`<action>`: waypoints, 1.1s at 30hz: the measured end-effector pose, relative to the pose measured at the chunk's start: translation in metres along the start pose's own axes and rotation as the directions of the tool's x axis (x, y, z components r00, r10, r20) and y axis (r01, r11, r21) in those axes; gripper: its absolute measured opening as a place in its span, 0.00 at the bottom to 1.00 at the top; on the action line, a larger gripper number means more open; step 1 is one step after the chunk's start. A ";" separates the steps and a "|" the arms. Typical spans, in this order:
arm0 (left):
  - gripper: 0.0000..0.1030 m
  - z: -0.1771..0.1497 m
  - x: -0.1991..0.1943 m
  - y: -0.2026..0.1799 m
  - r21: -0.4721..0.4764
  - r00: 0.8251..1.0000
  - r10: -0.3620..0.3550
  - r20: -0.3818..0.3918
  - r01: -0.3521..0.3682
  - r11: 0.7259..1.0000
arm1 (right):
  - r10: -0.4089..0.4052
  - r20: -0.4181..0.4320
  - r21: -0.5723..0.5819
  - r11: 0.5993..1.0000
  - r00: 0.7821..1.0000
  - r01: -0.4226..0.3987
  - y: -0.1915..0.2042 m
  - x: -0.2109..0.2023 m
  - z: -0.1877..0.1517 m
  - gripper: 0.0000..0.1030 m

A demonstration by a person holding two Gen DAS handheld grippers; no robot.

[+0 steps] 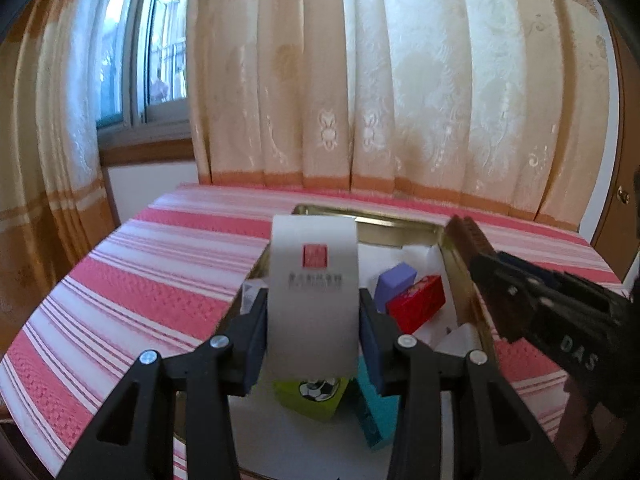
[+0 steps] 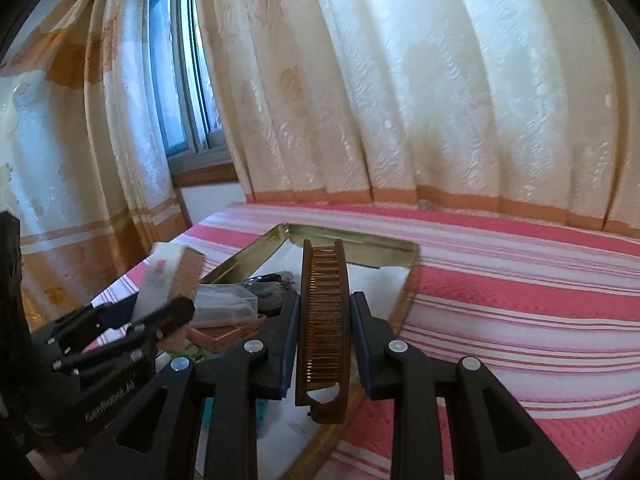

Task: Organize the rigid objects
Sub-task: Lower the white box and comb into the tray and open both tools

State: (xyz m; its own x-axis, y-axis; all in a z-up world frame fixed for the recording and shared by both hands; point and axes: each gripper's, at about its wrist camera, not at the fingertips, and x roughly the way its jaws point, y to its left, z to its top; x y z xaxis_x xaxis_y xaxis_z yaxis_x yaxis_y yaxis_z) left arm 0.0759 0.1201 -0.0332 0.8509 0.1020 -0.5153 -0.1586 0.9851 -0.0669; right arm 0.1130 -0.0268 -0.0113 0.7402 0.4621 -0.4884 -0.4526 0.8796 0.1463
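My left gripper [image 1: 313, 312] is shut on a white box [image 1: 312, 292] with a red square mark, held upright above a gold metal tray [image 1: 460, 276]. The box also shows in the right wrist view [image 2: 168, 276]. In the tray lie a purple block [image 1: 394, 282], a red box [image 1: 416, 304], a lime box with a football picture [image 1: 312, 396] and a teal box [image 1: 376, 408]. My right gripper [image 2: 323, 320] is shut on a brown folding comb [image 2: 322, 320], held over the tray's right rim [image 2: 404, 292]. The comb shows in the left wrist view [image 1: 476, 256].
The tray sits on a pink and white striped cloth [image 1: 160, 280] over a table. A clear plastic case [image 2: 224, 304], a dark object [image 2: 272, 288] and a copper-coloured box [image 2: 224, 334] lie in the tray's left part. Cream curtains [image 1: 400, 80] and a window [image 1: 160, 48] stand behind.
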 end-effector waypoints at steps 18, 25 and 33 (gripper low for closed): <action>0.89 -0.009 -0.019 0.003 0.005 0.999 0.048 0.007 -0.048 0.999 | 0.005 -0.027 0.036 0.999 1.000 -0.004 -0.006 -0.010 -0.017 0.66; 1.00 -0.001 -0.051 0.005 -0.003 0.989 0.119 0.088 -0.119 0.993 | -0.072 0.076 -0.027 0.997 0.995 0.074 0.009 -0.047 -0.009 0.77; 1.00 0.006 -0.072 0.016 -0.037 0.981 0.156 0.116 -0.152 0.988 | -0.054 0.132 -0.083 0.994 0.990 0.065 0.028 -0.070 0.000 0.84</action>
State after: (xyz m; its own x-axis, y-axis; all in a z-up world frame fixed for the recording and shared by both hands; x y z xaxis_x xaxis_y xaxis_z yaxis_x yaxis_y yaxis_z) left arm 0.0149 0.1289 0.0082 0.8681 0.2694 -0.4169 -0.3046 0.9523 -0.0188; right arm 0.0484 -0.0346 0.0275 0.8224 0.4252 -0.3781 -0.4433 0.8954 0.0426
